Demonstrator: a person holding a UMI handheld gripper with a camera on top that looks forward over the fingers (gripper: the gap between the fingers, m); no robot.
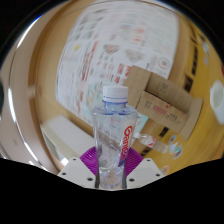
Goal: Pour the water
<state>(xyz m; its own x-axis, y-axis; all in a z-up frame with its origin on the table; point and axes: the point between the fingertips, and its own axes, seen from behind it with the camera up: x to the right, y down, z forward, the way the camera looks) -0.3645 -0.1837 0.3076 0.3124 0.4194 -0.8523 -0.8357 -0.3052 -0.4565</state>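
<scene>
A clear plastic water bottle point(113, 135) with a white cap and a red-lettered label stands upright between my fingers. My gripper point(112, 172) is shut on the bottle's lower body, with the purple pads point(90, 158) pressed on both sides. The bottle is held up off any surface, with the wall behind it. No cup or receiving vessel is clearly in view.
A cardboard box point(160, 100) sits to the right behind the bottle. A large white poster with print point(100, 55) covers the wall beyond. A pale flat surface point(65, 135) lies low at the left. A small clear object point(172, 148) sits at the lower right.
</scene>
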